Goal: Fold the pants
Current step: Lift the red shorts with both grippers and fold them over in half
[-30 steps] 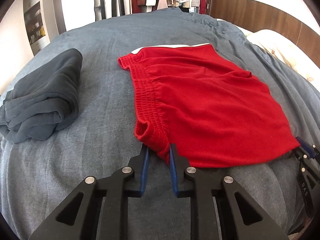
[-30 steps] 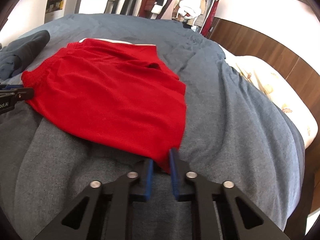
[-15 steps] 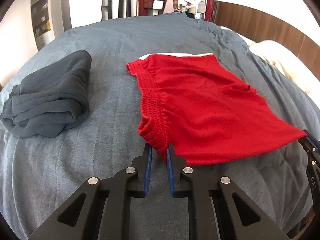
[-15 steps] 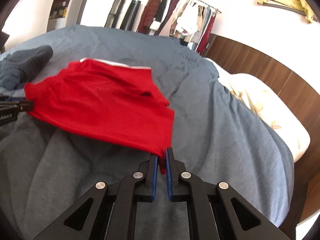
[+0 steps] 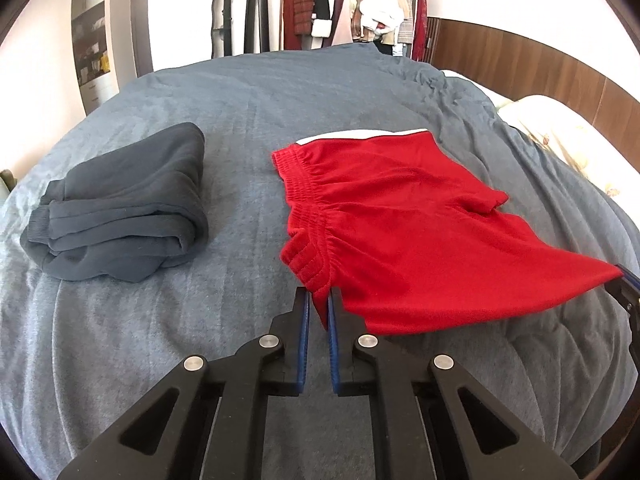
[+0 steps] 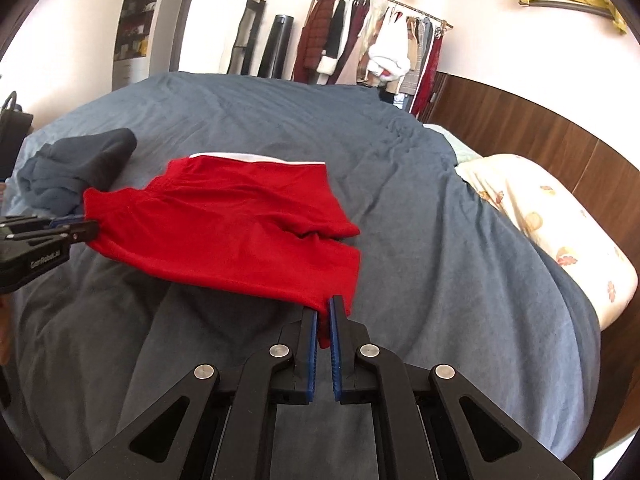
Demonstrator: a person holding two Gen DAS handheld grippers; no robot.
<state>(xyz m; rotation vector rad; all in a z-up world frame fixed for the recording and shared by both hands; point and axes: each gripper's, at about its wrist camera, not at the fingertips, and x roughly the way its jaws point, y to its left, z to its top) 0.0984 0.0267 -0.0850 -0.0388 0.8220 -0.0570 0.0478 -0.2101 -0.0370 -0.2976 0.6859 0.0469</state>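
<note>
Red shorts point(image 5: 408, 224) with a white band along the far edge lie on a grey-blue bedspread point(image 5: 280, 92). My left gripper point(image 5: 319, 300) is shut on the near waistband corner. My right gripper point(image 6: 324, 308) is shut on the near leg-hem corner of the red shorts point(image 6: 240, 232). The near edge of the shorts is lifted off the bed between the two grippers; the far edge still rests on it. The right gripper point(image 5: 628, 284) shows at the right edge of the left wrist view, and the left gripper point(image 6: 80, 229) at the left of the right wrist view.
A folded dark grey garment point(image 5: 120, 208) lies on the bed left of the shorts. A floral pillow point(image 6: 552, 224) lies at the right by the wooden headboard point(image 6: 540, 128). A clothes rack point(image 6: 372, 44) stands against the far wall.
Both grippers have closed on the near corners of the shorts and risen, lifting the near edge off the bed and pulling it taut.
</note>
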